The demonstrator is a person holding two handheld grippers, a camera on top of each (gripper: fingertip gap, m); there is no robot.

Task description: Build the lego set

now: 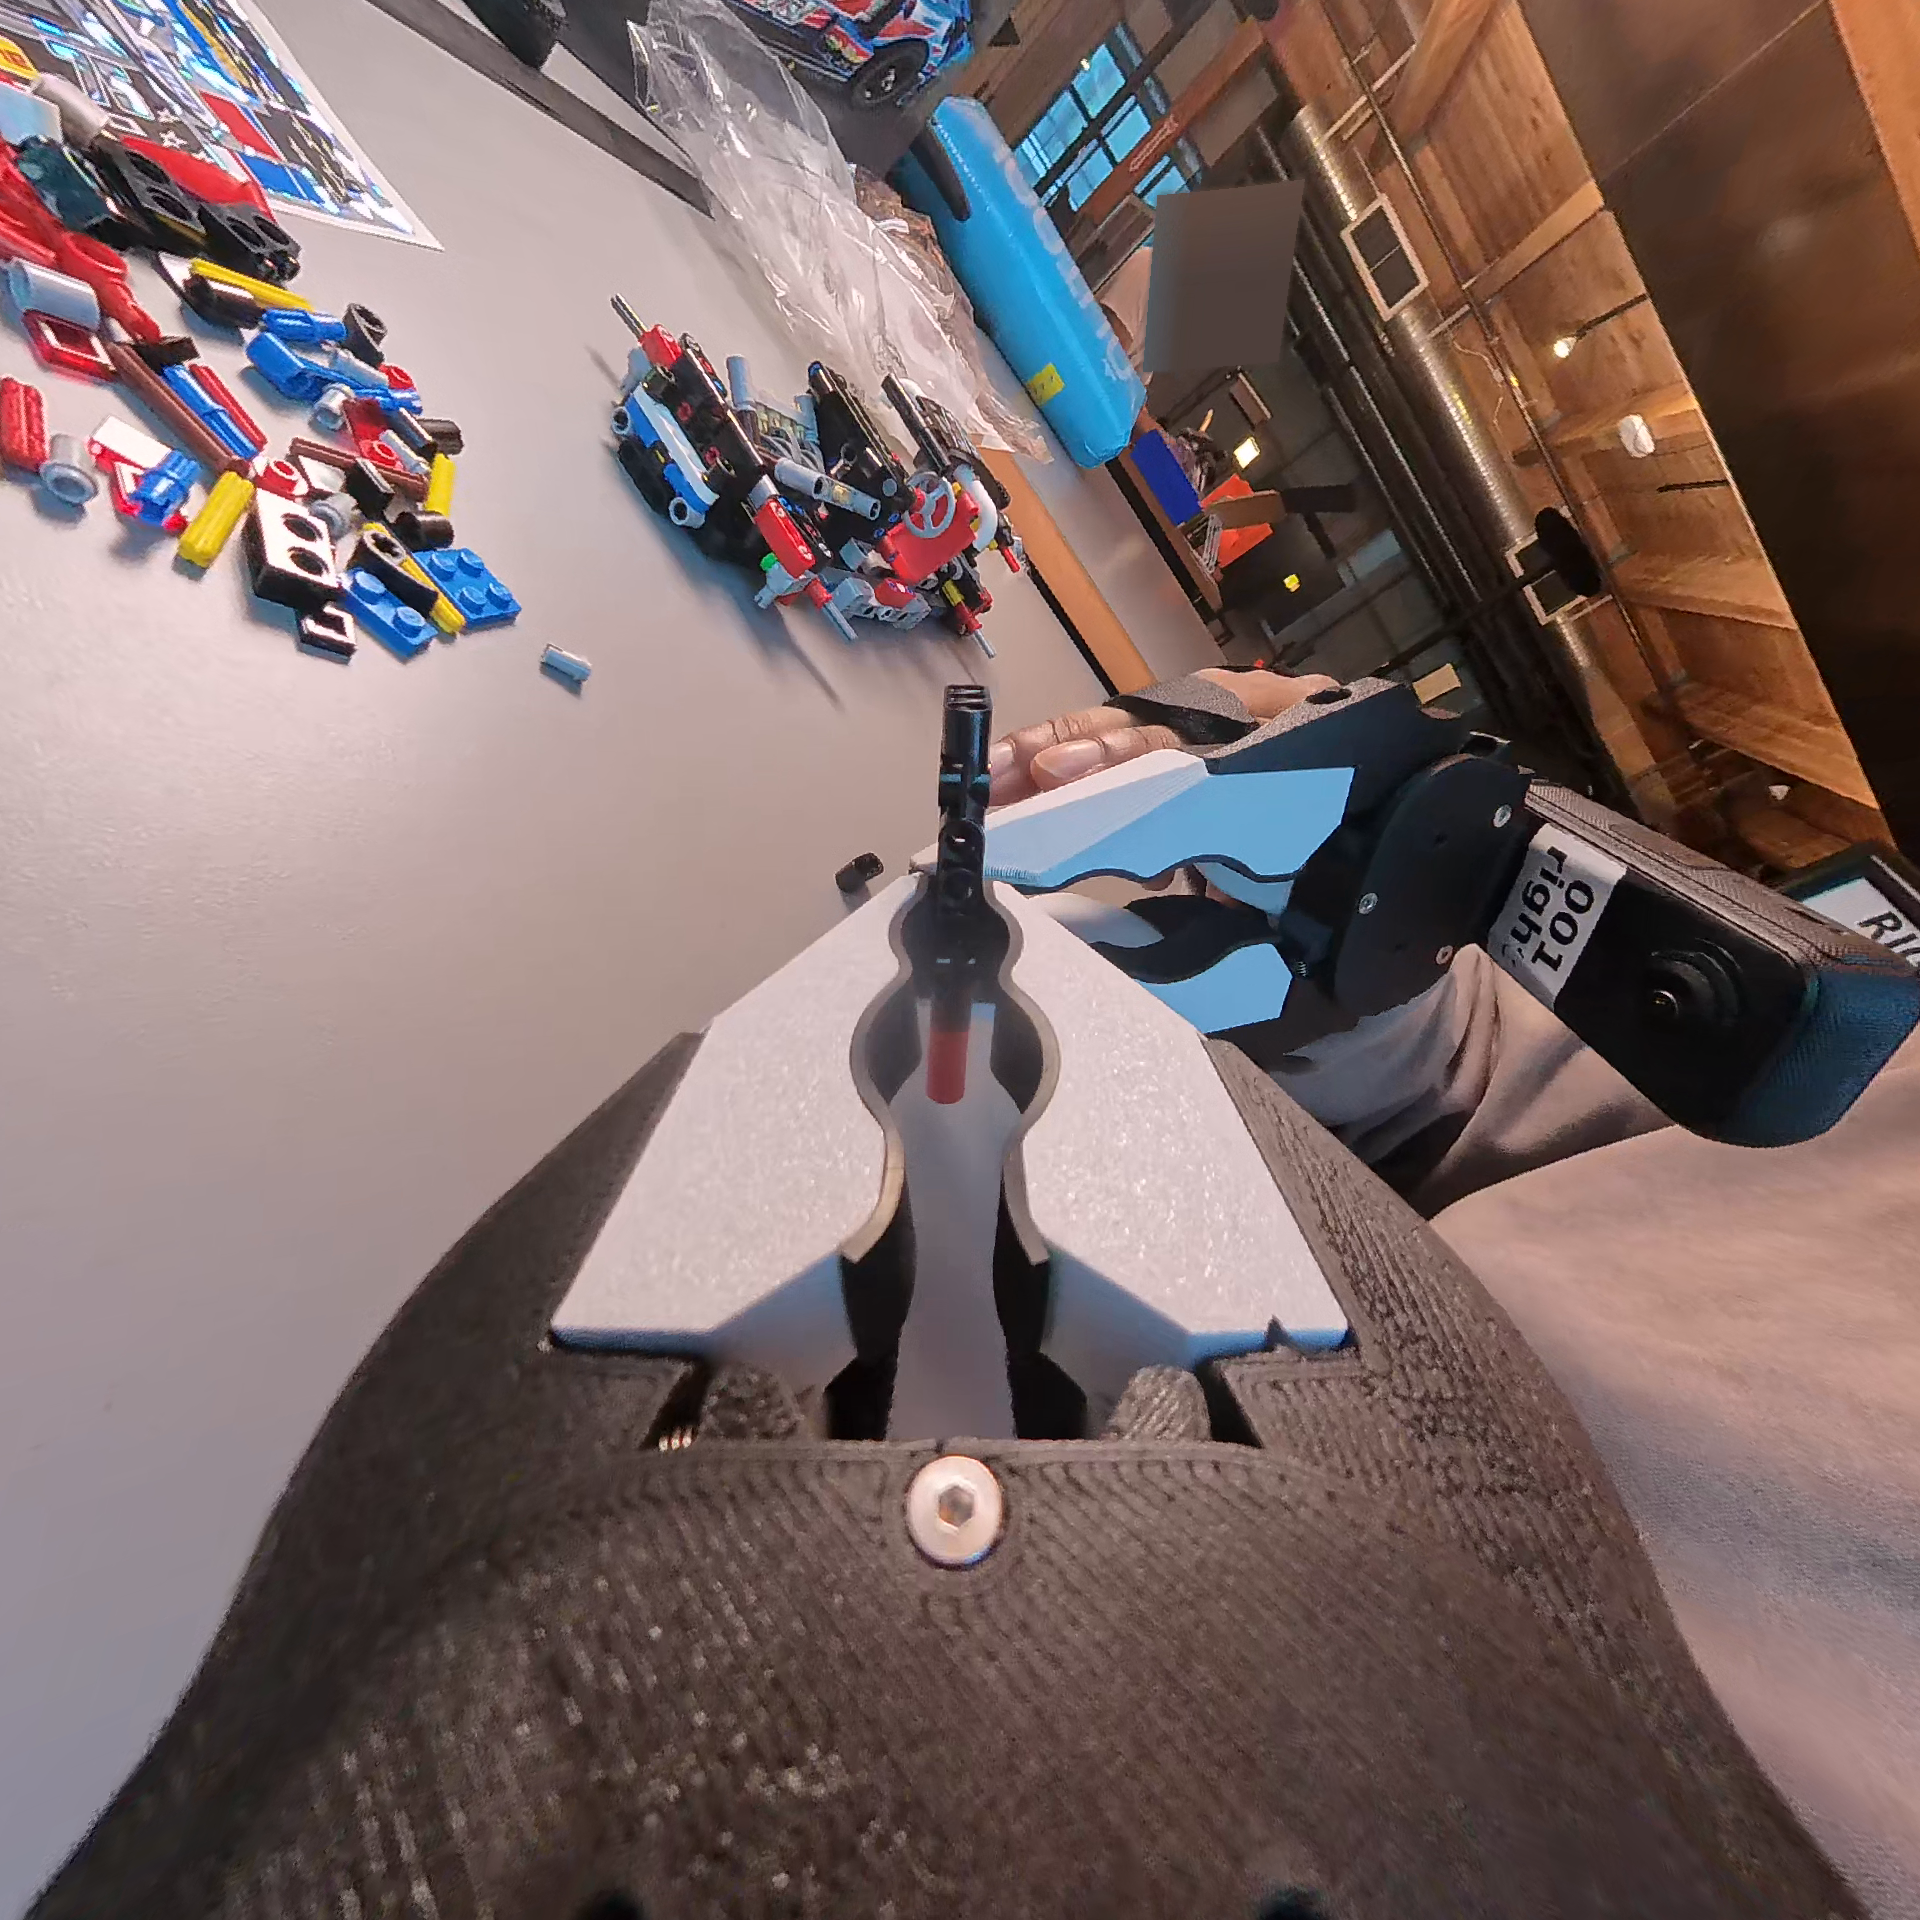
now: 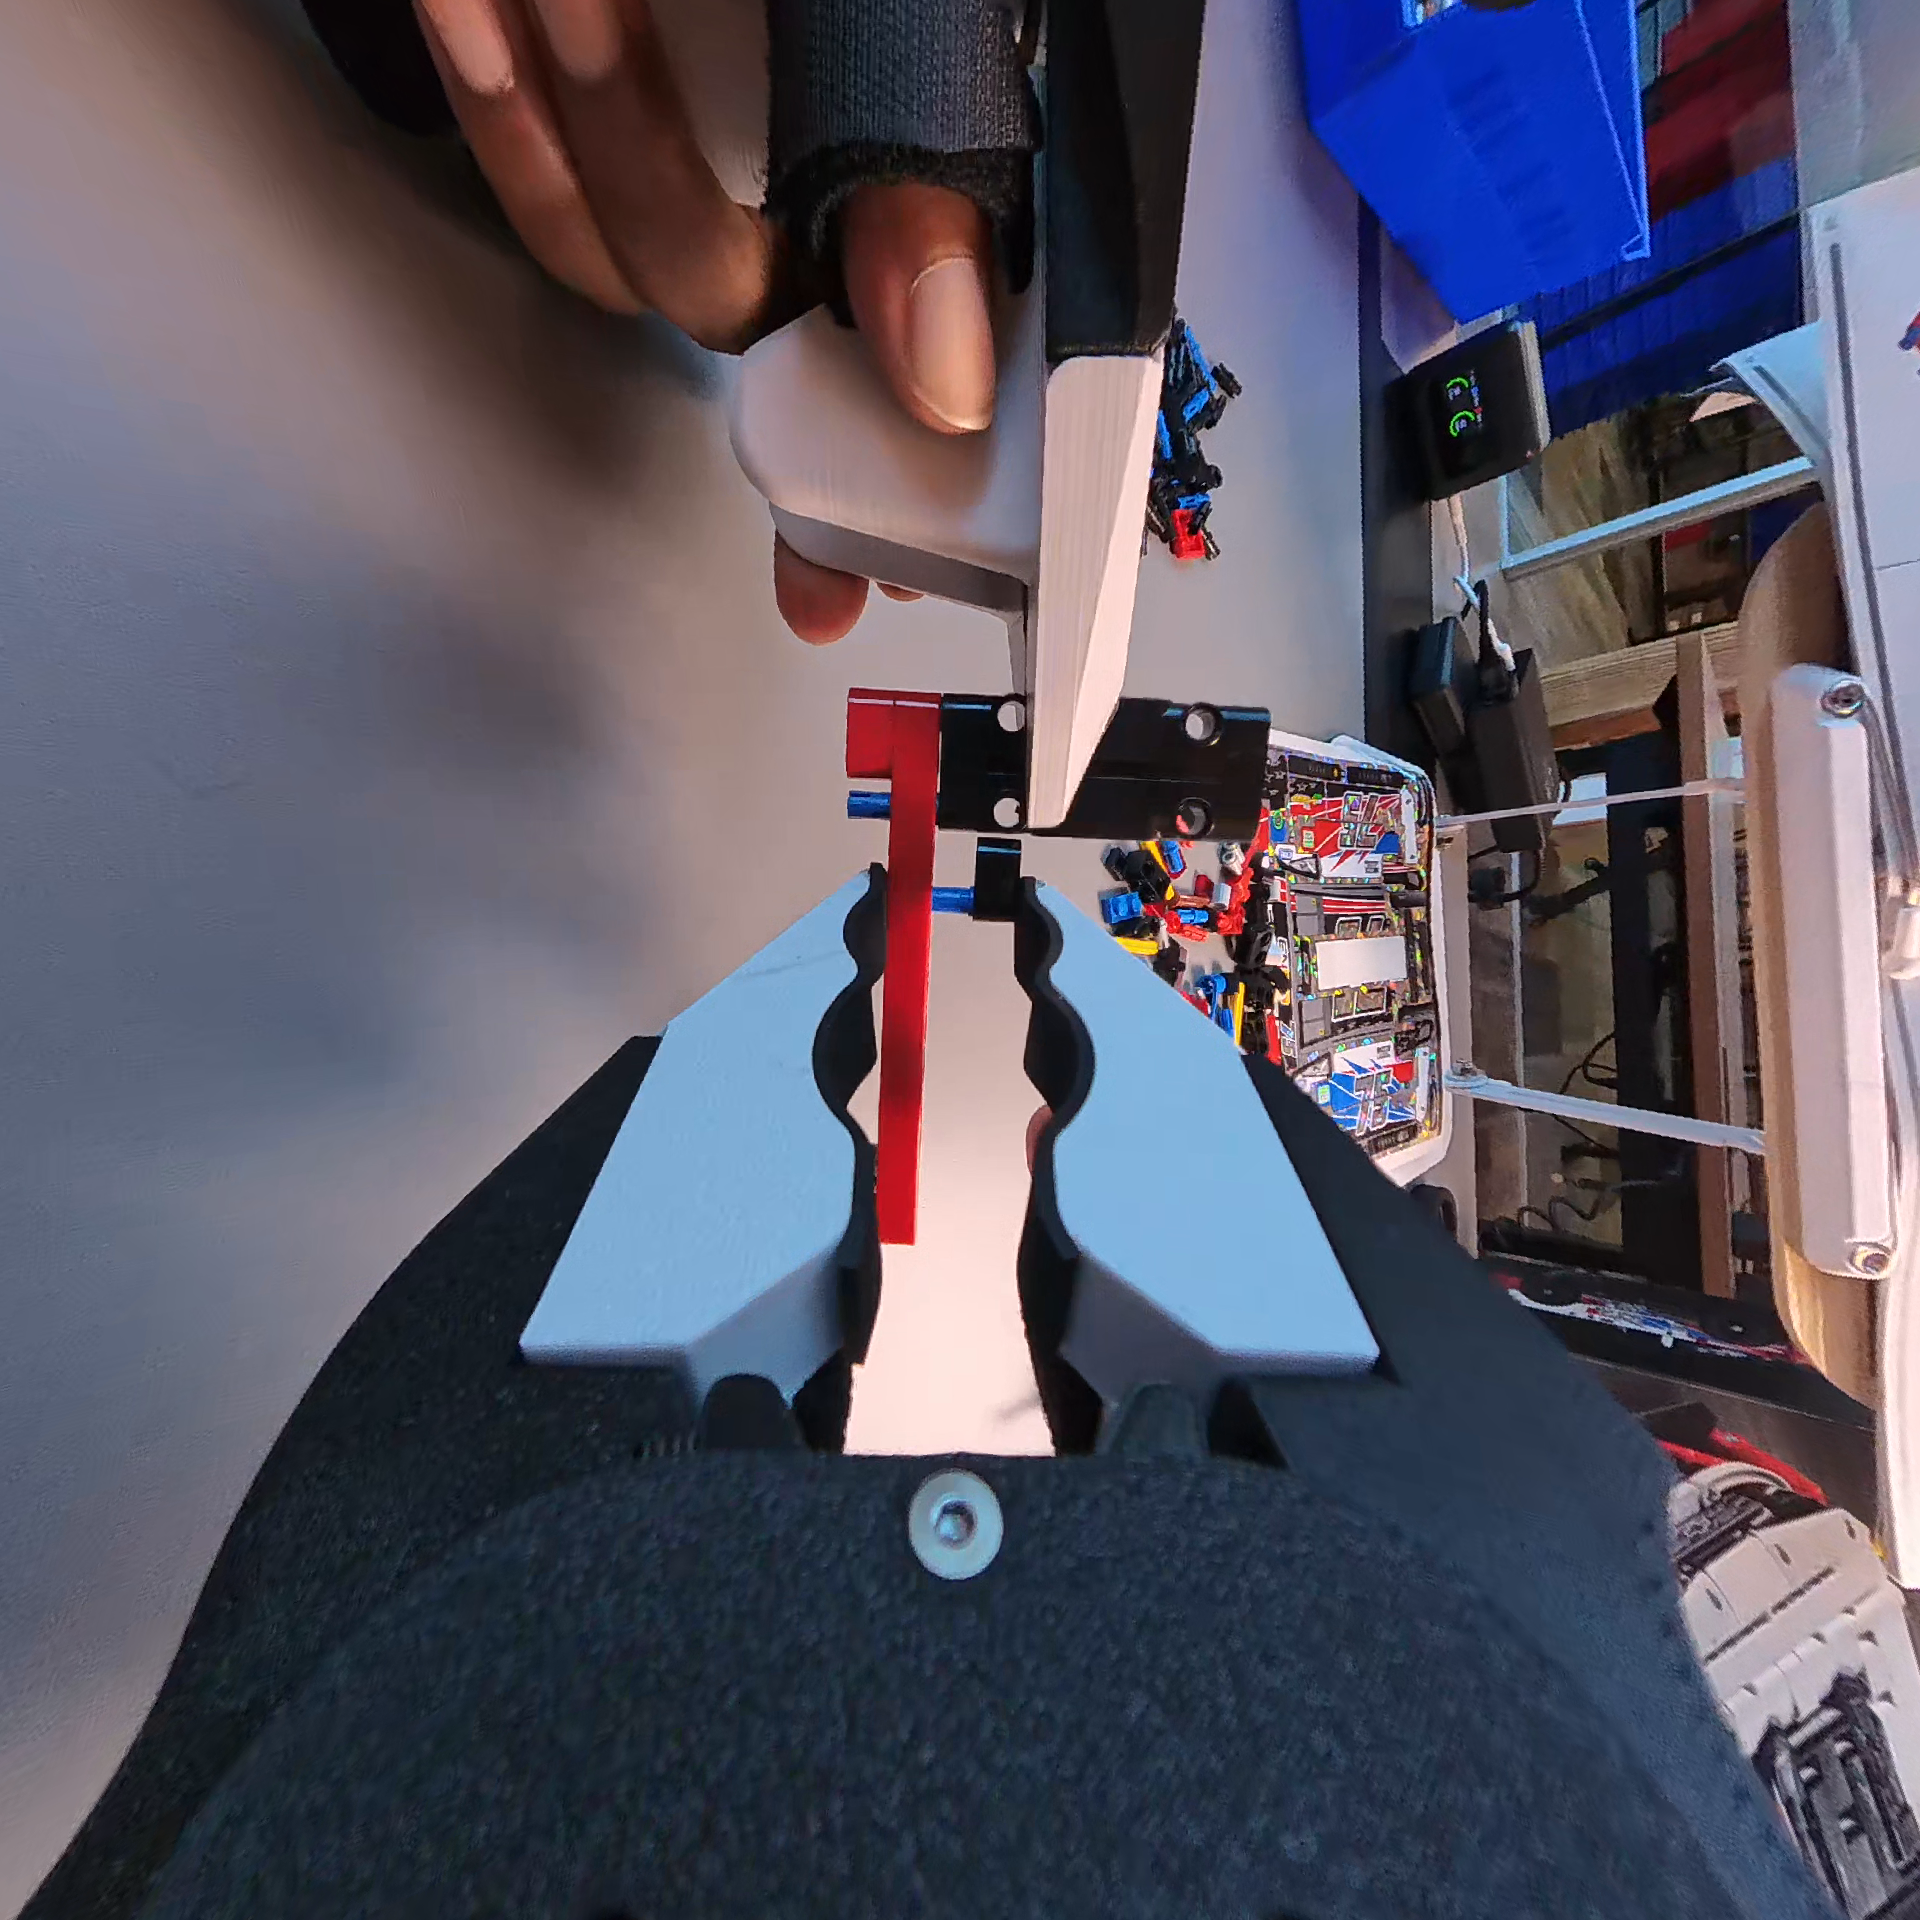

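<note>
Clamping a black studless Lego beam assembly (image 1: pixel 961 821), the left gripper (image 1: pixel 954 883) has its white fingers pressed tight on it; a red pin (image 1: pixel 945 1060) hangs from the assembly's lower end in the hollow between the fingers. In the right wrist view this same assembly shows as a black block with round holes (image 2: pixel 1164 769), with the left gripper's white finger (image 2: pixel 1086 623) across it and a red part (image 2: pixel 871 732) and a blue pin (image 2: pixel 868 802) at its left end.

The right gripper (image 2: pixel 951 894) stands apart at the tips, a clear gap between its fingers. A long flat red Lego beam (image 2: pixel 902 1039) lies along the inner face of one finger, and a small black connector with a blue pin (image 2: pixel 992 883) sits at the tip of the other, just below the black block. Whether the fingers actually pinch these pieces I cannot tell.

On the grey table (image 1: pixel 312 935), a loose pile of red, blue, yellow and black Lego pieces (image 1: pixel 260 436) lies toward the far left edge, partly on a colourful printed sheet (image 1: pixel 208 114). The partly built Lego model (image 1: pixel 821 499) sits near the table's far edge, beside crumpled clear plastic bags (image 1: pixel 810 208). A small grey piece (image 1: pixel 566 662) and a small black piece (image 1: pixel 859 869) lie alone nearer the grippers.
</note>
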